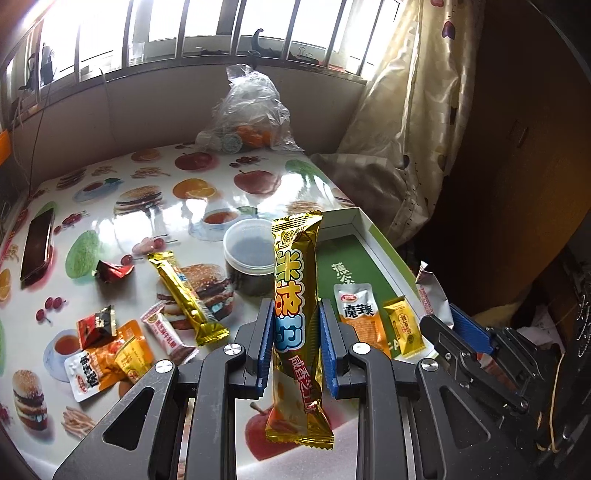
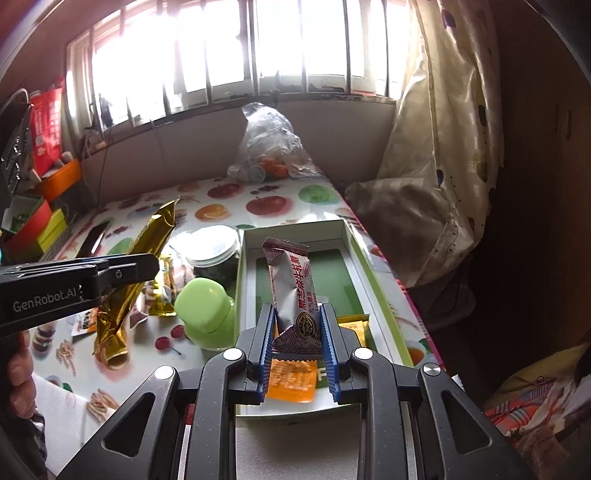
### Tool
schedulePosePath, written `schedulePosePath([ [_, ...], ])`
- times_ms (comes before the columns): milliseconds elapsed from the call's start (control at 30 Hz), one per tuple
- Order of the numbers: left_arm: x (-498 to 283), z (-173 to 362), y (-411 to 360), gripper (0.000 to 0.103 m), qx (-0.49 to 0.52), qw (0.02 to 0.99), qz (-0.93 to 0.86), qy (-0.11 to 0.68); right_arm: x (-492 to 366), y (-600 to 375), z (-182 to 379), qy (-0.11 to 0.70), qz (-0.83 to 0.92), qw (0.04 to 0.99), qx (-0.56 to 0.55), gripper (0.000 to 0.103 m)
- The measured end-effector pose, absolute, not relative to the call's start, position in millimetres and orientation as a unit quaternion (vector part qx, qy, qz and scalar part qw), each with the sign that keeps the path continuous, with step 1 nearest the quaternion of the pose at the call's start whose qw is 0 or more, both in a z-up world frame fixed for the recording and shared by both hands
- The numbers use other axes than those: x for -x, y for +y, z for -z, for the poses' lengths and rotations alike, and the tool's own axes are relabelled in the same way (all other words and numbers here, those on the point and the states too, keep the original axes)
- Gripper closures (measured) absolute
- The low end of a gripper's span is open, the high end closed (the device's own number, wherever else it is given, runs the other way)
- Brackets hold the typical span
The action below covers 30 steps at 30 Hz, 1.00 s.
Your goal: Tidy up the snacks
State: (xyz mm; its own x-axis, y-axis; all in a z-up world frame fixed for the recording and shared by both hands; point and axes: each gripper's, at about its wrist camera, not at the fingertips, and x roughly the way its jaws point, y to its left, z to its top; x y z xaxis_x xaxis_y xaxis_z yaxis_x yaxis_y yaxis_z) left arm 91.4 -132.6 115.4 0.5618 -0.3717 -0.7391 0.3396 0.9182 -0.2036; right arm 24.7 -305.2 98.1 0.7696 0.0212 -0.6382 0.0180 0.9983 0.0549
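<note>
Fruit-print table point(image 1: 155, 229); jar point(image 1: 249, 254) beside box point(image 1: 364, 236)

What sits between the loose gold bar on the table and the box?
In the left wrist view, a lidded jar stands between the gold bar and the box.

Far ahead of the left tongs, a crumpled clear plastic bag point(image 1: 251, 110) sits at the far edge of the desk point(image 1: 159, 206), under the barred window point(image 1: 207, 22). A dark phone point(image 1: 37, 243) lies flat well off to their left, and a lidded round jar point(image 1: 251, 254) stands just ahead. Left of the right tongs lies a green bottle point(image 2: 207, 314), and a patterned curtain point(image 2: 443, 147) hangs to their right.
</note>
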Motion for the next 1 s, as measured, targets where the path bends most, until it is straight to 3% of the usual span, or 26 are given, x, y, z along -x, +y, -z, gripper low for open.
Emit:
schedulePosePath([
  [1000, -137.0, -65.4, -231.4, 0.079, -0.001, 0.839, 0.238, 0.49, -72.6, -355.1, -41.2, 0.403, 0.017, 0.914, -0.043, 0.08],
])
